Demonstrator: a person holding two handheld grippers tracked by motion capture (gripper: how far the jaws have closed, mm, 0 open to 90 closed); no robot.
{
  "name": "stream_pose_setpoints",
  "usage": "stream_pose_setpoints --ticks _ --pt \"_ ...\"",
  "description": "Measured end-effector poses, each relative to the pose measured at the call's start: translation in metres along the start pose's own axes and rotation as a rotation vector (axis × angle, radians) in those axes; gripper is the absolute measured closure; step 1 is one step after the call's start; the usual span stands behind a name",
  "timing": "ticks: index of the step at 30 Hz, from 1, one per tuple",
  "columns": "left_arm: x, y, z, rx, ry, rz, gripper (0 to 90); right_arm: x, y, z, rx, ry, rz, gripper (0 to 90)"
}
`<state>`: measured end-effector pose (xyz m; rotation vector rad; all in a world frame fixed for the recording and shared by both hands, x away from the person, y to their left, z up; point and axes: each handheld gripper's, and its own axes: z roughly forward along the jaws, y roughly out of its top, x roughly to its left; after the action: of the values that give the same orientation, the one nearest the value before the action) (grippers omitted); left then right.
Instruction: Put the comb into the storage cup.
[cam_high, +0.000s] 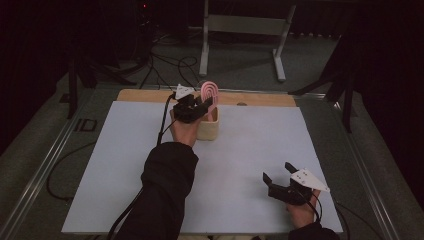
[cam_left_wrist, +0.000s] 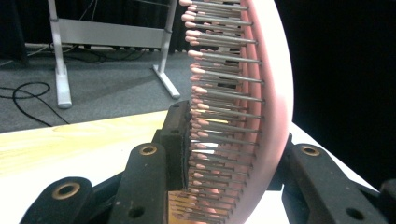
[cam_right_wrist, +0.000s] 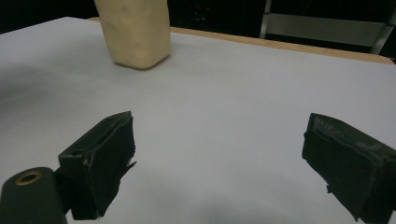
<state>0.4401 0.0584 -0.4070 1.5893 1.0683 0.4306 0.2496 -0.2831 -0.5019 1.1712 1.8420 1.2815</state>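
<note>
White sheet: one pale sheet (cam_high: 240, 150) covers most of the worktop (cam_high: 260, 98), whose wooden edge shows along the far side.
Arms: two; the left forearm in a dark sleeve (cam_high: 165, 185) stretches far forward, while the right hand (cam_high: 302, 212) sits low at the near right corner.
Cream holder: one cream-coloured container (cam_high: 209, 129) stands upright on the sheet near the far edge, just beside the left hand.
Pink brush: one pink hairbrush (cam_left_wrist: 271, 93) with pink-tipped bristles, standing on end over the holder's mouth.
Left gripper (cam_high: 197, 107): raised at the holder, its fingers (cam_left_wrist: 180, 140) pinching the brush, one on the bristle side and one behind the pink back.
Right gripper (cam_high: 277, 172): well apart from the holder, fingers (cam_right_wrist: 107, 154) spread wide over bare sheet, nothing between them.
</note>
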Motion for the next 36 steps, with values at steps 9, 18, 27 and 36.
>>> stream_pose_setpoints --ticks 9,18,27,36 --pt "-0.002 -0.002 0.002 0.008 -0.002 0.004 63.5 0.0 0.0 0.0 0.001 0.0 0.0 9.2" --pt "-0.001 -0.005 0.001 0.004 -0.005 -0.005 63.2 0.0 0.0 -0.001 0.004 -0.002 0.0 9.2" --pt "0.006 -0.015 0.001 0.008 -0.002 -0.033 63.2 0.0 0.0 -0.001 0.004 0.001 -0.001 9.2" --pt "0.01 -0.018 -0.003 0.013 -0.027 -0.038 62.8 0.001 0.0 0.0 0.005 0.0 -0.003 9.2"
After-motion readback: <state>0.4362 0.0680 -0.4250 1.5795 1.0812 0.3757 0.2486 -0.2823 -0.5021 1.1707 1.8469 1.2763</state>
